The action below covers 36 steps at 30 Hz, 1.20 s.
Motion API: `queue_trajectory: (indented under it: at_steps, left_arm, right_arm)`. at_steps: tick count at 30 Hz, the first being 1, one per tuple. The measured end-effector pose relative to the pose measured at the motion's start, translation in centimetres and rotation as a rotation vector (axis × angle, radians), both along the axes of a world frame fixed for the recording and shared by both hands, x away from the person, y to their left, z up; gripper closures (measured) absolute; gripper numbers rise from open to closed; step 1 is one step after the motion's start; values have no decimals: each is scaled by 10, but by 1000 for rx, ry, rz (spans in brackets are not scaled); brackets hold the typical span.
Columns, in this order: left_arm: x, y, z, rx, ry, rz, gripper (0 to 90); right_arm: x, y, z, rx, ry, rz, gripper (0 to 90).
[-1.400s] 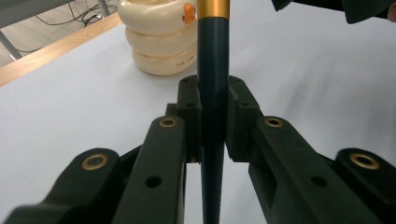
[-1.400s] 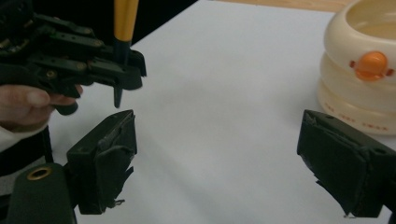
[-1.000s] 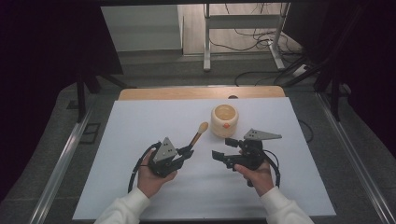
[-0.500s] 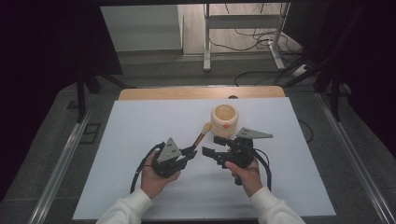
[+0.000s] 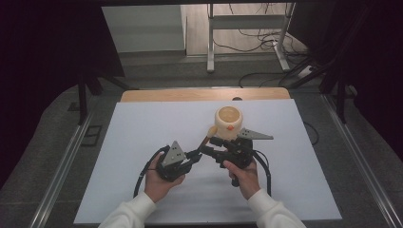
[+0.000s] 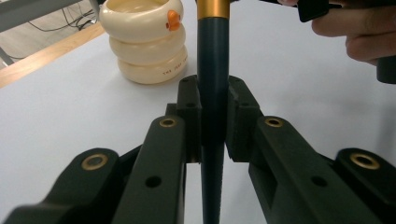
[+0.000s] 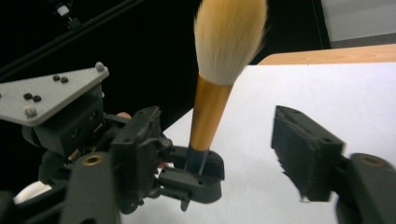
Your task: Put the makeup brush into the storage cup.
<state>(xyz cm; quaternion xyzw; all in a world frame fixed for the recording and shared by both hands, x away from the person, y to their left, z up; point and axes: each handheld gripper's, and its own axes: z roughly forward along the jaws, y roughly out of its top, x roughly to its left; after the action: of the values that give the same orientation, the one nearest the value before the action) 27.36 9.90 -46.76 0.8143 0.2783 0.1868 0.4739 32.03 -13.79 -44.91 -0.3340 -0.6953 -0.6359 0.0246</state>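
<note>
The left gripper (image 5: pixel 194 155) squeezes the dark handle of a makeup brush (image 5: pixel 207 137). The brush slants up and away from the person, its soft tip toward the cream duck cup (image 5: pixel 228 122). The right gripper (image 7: pixel 205 154) has its jaws wide apart, one on each side of the brush, above the white table (image 5: pixel 142 128).

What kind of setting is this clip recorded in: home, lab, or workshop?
Most likely a lab or data-collection studio. The white table stands between dark curtains, loose cables trail over the floor behind it, and the only props are a brush and a cream holder.
</note>
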Motion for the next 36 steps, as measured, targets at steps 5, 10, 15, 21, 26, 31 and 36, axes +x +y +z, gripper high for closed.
queue_trajectory:
  at_steps: [5,10,15,21,26,31,36]
  left_arm:
    - [0,-1,0,3,0,-5,794]
    - [0,-1,-1,5,-1,-14,793]
    - [0,-2,-2,3,3,-18,790]
    - [0,-4,-5,15,-11,8,588]
    - [-1,-4,-4,11,18,0,317]
    - [-6,3,-3,-2,62,-21,217]
    - [-11,16,-1,-20,99,-12,179]
  right_arm:
    - [2,1,-1,33,24,14,579]
    - [3,0,-2,64,43,28,762]
    - [3,-1,-3,67,49,42,770]
    - [3,-3,0,73,45,46,774]
    - [3,-7,2,74,40,40,774]
    - [4,-8,3,64,32,36,775]
    - [4,-9,4,56,25,35,775]
